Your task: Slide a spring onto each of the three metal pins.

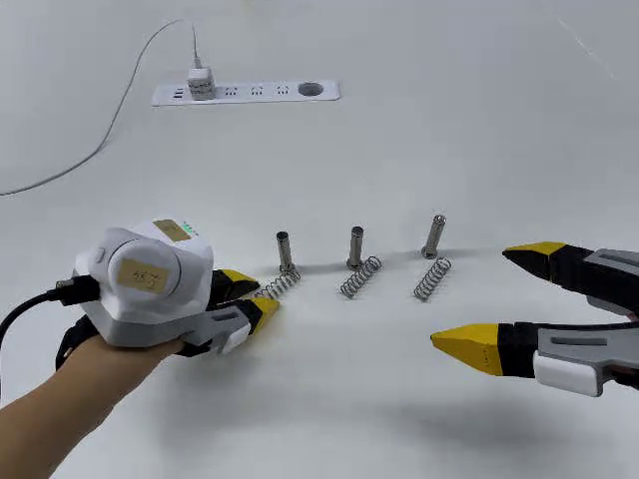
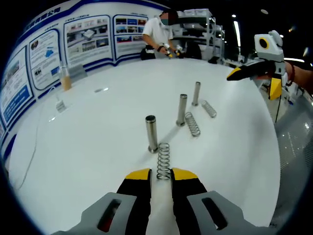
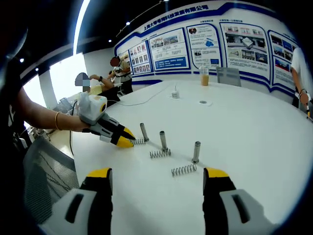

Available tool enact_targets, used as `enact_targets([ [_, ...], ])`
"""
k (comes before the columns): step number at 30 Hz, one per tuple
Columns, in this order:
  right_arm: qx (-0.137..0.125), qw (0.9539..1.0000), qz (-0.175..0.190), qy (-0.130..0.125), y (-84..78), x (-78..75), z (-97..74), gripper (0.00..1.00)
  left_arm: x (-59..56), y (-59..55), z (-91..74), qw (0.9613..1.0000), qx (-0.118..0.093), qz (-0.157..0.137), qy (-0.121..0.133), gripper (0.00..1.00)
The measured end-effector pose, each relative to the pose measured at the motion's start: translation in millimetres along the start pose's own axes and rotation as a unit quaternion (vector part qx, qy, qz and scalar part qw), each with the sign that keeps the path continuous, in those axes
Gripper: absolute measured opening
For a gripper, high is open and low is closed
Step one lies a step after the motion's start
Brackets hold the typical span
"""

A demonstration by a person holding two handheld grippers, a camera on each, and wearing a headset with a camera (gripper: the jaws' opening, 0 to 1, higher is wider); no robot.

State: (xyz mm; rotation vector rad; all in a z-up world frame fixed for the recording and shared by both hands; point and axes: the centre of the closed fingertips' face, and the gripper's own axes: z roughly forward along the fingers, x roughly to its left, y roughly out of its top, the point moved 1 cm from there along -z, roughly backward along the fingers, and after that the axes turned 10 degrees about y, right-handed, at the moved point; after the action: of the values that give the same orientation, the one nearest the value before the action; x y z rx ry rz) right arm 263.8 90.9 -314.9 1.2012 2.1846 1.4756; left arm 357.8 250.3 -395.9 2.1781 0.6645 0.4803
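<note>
Our left hand-held gripper (image 2: 162, 173) pinches a spring (image 2: 163, 157) by its end. We should tilt it upright over the nearest pin (image 2: 152, 133) without squeezing hard. The right hand-held gripper (image 3: 157, 172) hangs open.

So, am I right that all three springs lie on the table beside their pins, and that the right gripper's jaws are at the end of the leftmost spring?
Not quite: it is the left gripper, not the right, whose jaws are at the end of the leftmost spring, as the left gripper view shows. The right gripper is open and well away from it. The rest of what you said is right.
</note>
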Motion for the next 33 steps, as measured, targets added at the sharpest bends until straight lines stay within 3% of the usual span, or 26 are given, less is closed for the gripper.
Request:
enact_targets([
  [3, -0.001, 1.0000, 0.001, -0.002, 0.0, -0.5, -0.5, 0.77, 0.0, -0.1, -0.6, 1.0000, -0.001, 0.003, -0.002, 0.12],
  [21, -0.009, 0.9998, 0.017, -0.010, 4.0, -2.5, 0.1, 0.73, -8.7, -2.7, -12.3, 0.9996, -0.015, 0.023, -0.006, 0.10],
  [33, -0.033, 0.9988, 0.036, 0.005, 18.1, 5.1, 8.3, 0.67, -28.0, 15.6, -36.1, 0.9977, -0.065, 0.015, -0.014, 0.10],
])
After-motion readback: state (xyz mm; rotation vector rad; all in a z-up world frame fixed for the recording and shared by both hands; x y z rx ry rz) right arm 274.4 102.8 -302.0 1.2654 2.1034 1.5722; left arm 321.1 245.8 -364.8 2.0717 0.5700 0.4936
